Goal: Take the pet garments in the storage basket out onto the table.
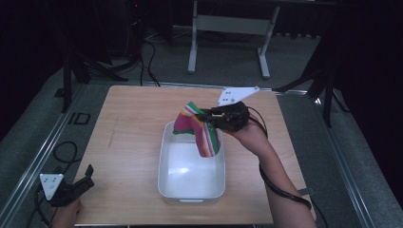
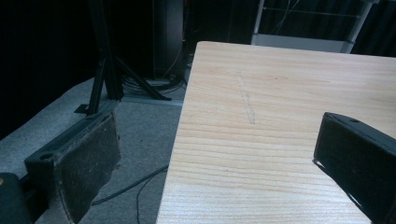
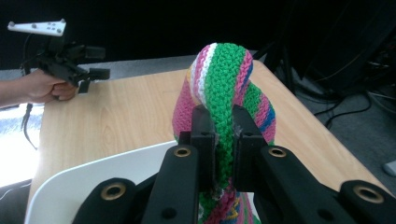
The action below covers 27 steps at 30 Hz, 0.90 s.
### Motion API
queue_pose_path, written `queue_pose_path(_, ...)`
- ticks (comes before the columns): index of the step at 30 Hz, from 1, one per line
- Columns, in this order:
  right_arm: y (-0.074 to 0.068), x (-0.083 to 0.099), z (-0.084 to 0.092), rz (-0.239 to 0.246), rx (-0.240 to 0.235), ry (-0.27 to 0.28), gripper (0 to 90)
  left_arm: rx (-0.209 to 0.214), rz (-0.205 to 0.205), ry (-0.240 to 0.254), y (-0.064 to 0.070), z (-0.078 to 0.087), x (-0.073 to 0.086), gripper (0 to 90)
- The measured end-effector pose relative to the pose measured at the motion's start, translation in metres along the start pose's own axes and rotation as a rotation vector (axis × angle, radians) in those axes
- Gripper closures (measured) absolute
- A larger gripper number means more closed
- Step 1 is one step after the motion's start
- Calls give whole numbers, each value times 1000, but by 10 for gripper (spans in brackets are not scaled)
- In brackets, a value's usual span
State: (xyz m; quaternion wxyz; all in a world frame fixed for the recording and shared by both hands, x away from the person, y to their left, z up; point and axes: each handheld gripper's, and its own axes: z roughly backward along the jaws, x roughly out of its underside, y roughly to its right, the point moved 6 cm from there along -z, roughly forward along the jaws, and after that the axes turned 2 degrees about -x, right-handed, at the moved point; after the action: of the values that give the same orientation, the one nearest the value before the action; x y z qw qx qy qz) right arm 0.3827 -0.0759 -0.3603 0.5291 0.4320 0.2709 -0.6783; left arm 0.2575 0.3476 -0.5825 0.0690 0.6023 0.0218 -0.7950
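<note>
- The striped knitted cloth [image 1: 197, 128], pink, green and white, hangs above the far rim of the white tub [image 1: 167, 156]; its lower end droops inside the tub's far right corner.
- Your right gripper [image 1: 207, 115] is clenched on the cloth: in the right gripper view the jaws pinch a green fold [image 3: 223, 140] between them, and the rest arches up above the jaws.
- Apart from the dangling cloth end, the tub's white floor is bare.
- The tub sits on the wooden counter [image 1: 128, 142], towards its near edge and about midway across.
- Your left gripper [image 1: 87, 178] hovers at the counter's near left corner, well apart from the tub, jaws spread wide with nothing between them.
- In the left gripper view one jaw hangs over the grey carpet [image 2: 140, 140], the other over the counter.
</note>
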Motion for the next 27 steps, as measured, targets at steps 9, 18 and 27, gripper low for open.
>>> queue_pose_path(9,21,2,35,-22,82,29,825,0,-1,-1,0,0,0,10)
queue_pose_path(18,41,25,68,-70,155,24,825,-5,-4,-3,0,0,0,10)
queue_pose_path(27,62,62,108,-128,246,-8,825,-8,-4,0,1,0,0,10)
